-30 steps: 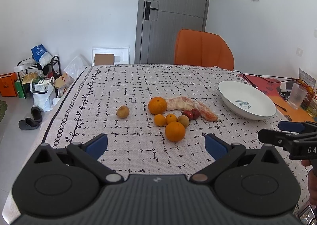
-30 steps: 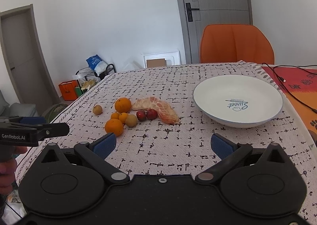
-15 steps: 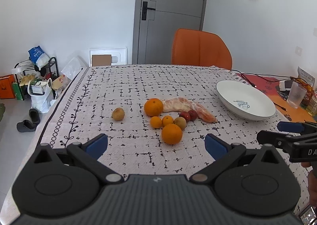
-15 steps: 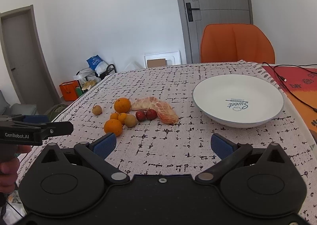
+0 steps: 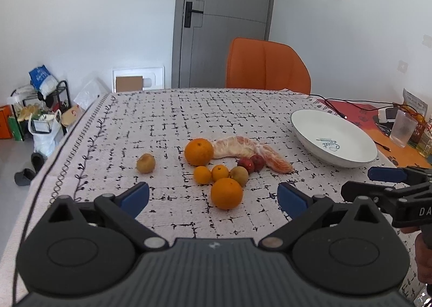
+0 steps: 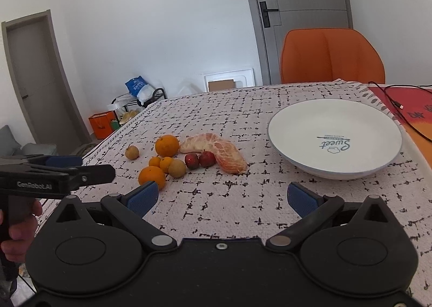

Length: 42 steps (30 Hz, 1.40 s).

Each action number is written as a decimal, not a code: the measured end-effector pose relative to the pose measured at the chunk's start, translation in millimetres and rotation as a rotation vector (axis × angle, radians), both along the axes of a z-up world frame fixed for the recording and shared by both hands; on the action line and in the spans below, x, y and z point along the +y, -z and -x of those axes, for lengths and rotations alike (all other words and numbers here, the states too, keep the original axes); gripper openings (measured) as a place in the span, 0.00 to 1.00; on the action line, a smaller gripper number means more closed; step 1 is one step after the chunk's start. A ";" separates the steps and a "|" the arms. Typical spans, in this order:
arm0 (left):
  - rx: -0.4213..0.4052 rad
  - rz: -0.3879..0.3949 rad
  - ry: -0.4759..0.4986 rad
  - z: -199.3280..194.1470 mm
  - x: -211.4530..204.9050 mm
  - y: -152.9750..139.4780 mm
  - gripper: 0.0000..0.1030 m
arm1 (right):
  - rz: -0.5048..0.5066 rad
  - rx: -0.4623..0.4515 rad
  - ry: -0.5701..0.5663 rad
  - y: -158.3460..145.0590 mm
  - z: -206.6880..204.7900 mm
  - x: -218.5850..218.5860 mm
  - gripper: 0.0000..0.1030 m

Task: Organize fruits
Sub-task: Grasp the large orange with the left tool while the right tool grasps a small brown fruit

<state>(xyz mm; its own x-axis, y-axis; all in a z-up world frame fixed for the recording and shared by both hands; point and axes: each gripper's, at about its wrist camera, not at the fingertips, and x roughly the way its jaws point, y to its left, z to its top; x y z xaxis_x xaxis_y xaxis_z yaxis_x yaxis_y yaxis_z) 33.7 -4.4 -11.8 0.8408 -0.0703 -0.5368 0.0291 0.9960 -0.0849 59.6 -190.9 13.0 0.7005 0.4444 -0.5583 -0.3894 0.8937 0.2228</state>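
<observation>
Fruit lies in a cluster mid-table: a near orange (image 5: 226, 193) (image 6: 151, 176), a far orange (image 5: 199, 151) (image 6: 167, 145), two small tangerines (image 5: 211, 173), a brownish round fruit (image 5: 239, 175), two red fruits (image 5: 251, 164) (image 6: 199, 159) and a peeled pomelo piece (image 5: 248, 148) (image 6: 216, 147). A lone yellowish fruit (image 5: 145, 163) (image 6: 132, 152) lies to the left. The white plate (image 5: 313, 128) (image 6: 291, 123) stands empty at the right. My left gripper (image 5: 213, 197) (image 6: 81, 169) is open, just short of the near orange. My right gripper (image 6: 221, 196) (image 5: 378, 180) is open and empty over bare cloth.
An orange chair (image 5: 267, 66) stands at the table's far side. A glass (image 5: 404, 128) and cables (image 5: 351, 104) sit on the orange mat at the right. The table's left edge (image 5: 67, 139) drops to a floor with bags and shoes.
My left gripper has drifted slightly right and forward, so the fruit sits more centred and closer. My right gripper has barely moved.
</observation>
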 end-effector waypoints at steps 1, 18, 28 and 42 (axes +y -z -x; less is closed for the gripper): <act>0.000 0.005 0.001 -2.0 0.5 1.3 0.98 | -0.002 -0.001 -0.004 0.5 -1.4 0.4 1.00; 0.062 0.022 0.024 -39.0 0.1 22.4 0.74 | -0.012 0.016 -0.050 16.7 -27.6 13.7 0.94; 0.119 0.050 0.079 -57.3 0.3 37.9 0.42 | -0.024 0.050 -0.076 25.7 -43.9 22.5 0.82; 0.112 0.061 0.046 -53.1 22.6 35.5 0.34 | -0.017 0.065 -0.144 28.9 -58.6 52.0 0.66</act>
